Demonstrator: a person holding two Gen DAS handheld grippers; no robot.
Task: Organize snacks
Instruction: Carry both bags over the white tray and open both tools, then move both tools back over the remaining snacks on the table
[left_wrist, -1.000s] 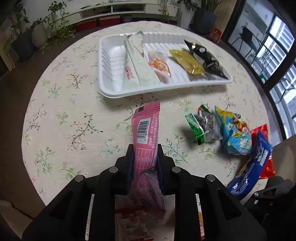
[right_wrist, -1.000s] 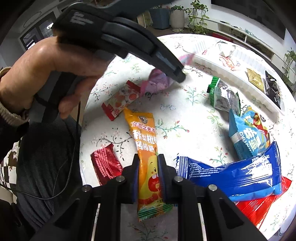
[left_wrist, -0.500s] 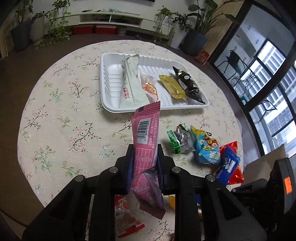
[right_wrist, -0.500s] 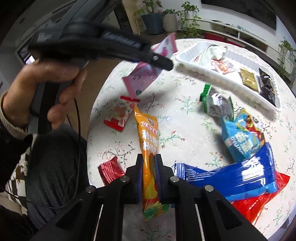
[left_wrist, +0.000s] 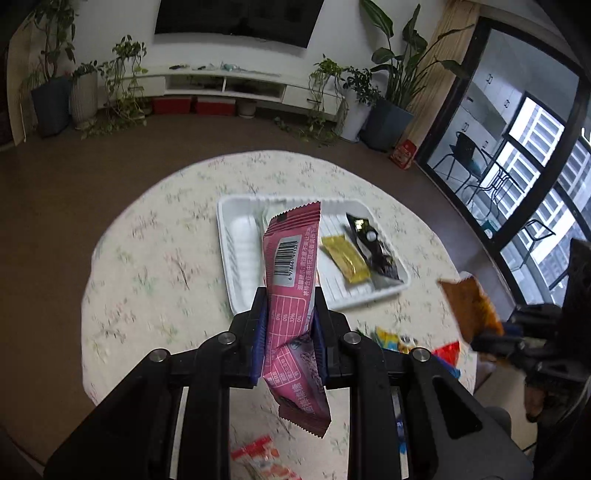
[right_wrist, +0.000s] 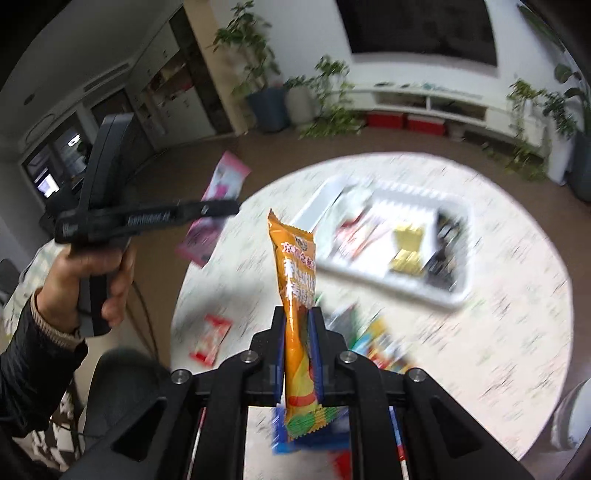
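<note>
round floral table (left_wrist: 155, 258) | on it: white tray (left_wrist: 236, 258), loose snack packets (right_wrist: 210, 338)

Your left packet (left_wrist: 291, 258) is pink with a white barcode panel; right packet (right_wrist: 295, 280) orange; tray (left_wrist: 236, 258) white; counter (left_wrist: 155, 266) cream floral.

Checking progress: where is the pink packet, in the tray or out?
Out: left gripper holds the pink packet above the white tray.
</note>
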